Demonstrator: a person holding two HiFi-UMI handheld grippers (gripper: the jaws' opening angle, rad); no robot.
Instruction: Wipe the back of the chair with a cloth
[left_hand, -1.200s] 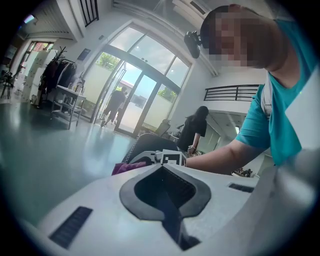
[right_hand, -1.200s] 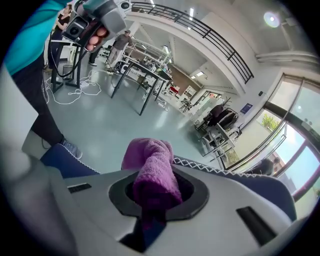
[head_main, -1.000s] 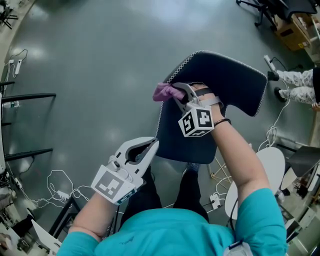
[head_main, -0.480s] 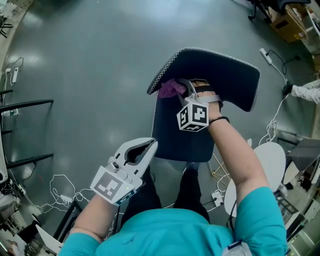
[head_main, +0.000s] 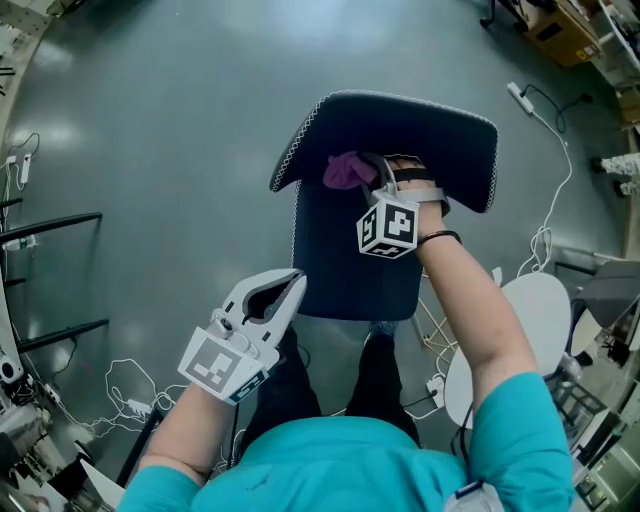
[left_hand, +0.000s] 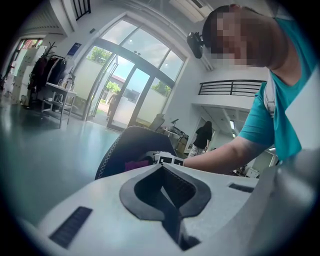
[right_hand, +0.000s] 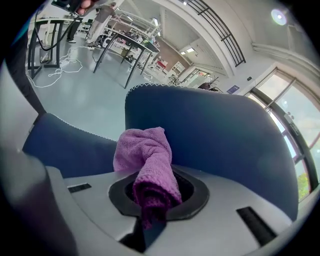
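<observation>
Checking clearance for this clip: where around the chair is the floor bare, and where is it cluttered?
Bare floor lies left of and beyond the chair, up to the black rails. Crowded: loose cables lower left, cords right of the chair.

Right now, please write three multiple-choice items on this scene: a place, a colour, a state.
1. Where is the cloth? A) on the floor B) in the right gripper C) in the left gripper
2. What colour is the cloth? A) purple B) yellow C) white
3. How is the left gripper? A) wide open B) shut on the cloth C) shut, empty
Answers: 1 B, the right gripper view shows it clamped between the jaws; 2 A, it is purple in the head view too; 3 C, its jaws meet with nothing between.
</observation>
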